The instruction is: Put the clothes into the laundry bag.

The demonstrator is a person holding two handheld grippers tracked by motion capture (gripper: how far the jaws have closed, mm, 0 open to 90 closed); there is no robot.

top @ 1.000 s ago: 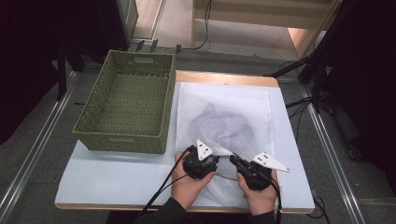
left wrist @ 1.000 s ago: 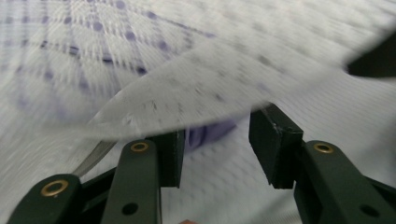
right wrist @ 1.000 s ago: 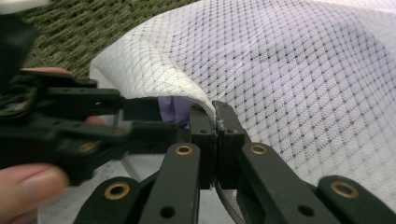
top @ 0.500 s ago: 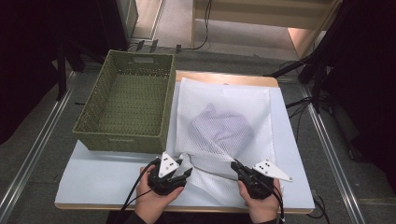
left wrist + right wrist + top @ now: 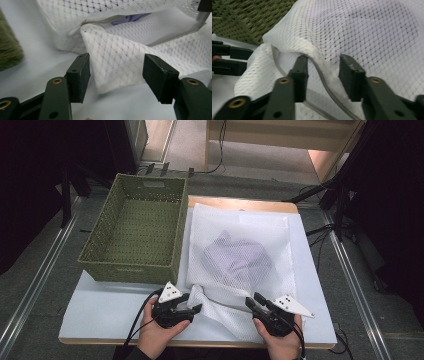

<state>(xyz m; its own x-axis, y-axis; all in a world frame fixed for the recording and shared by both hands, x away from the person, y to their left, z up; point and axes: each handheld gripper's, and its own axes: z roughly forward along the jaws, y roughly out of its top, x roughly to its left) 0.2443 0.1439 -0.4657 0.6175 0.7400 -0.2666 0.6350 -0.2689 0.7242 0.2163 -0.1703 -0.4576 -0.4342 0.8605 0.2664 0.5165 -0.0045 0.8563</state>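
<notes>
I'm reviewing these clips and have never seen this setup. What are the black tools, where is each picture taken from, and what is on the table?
A person sits at the table with a hand-held two-jaw tool in each hand: the left gripper and the right gripper. The high view looks down from above the person's side. The other two pictures come from cameras riding on the grippers, looking along their black jaws.

On the table lie a green woven basket and a white mesh laundry bag with a purplish garment inside.

Neither gripper holds anything. Both have just been opening: the left gripper's jaws stand apart around a flap of mesh, and the right's stand apart around the bag's zipper edge.
</notes>
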